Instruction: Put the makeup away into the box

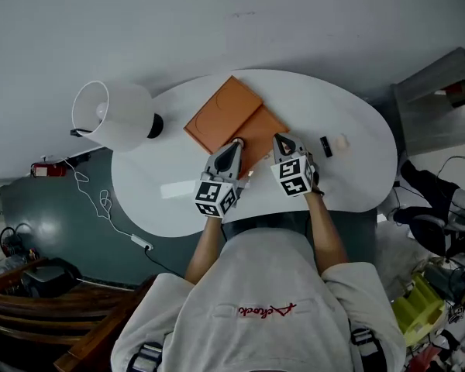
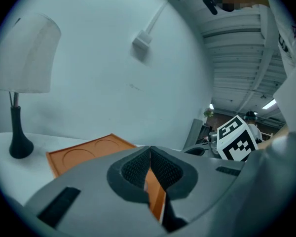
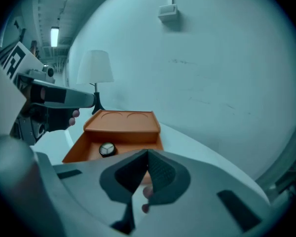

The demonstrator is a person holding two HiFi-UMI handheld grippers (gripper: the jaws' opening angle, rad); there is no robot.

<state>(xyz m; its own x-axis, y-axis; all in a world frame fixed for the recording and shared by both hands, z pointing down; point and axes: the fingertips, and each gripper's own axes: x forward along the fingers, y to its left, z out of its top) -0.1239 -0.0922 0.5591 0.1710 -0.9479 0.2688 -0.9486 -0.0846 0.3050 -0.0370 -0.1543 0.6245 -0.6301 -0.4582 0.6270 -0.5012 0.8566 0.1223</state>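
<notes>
Right tool [image 3: 148, 163] closed | left tool [image 2: 149, 158] closed | orange box [image 3: 128, 137] just ahead of both

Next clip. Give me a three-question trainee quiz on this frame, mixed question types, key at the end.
1. True or false: the orange box stands open.
2. What stands on the table beside the box? A) lamp B) kettle C) vase
3. In the head view, how many small loose items lie right of the right tool?
Key: 1 true. 2 A. 3 two: a black item and a pale item.
</notes>
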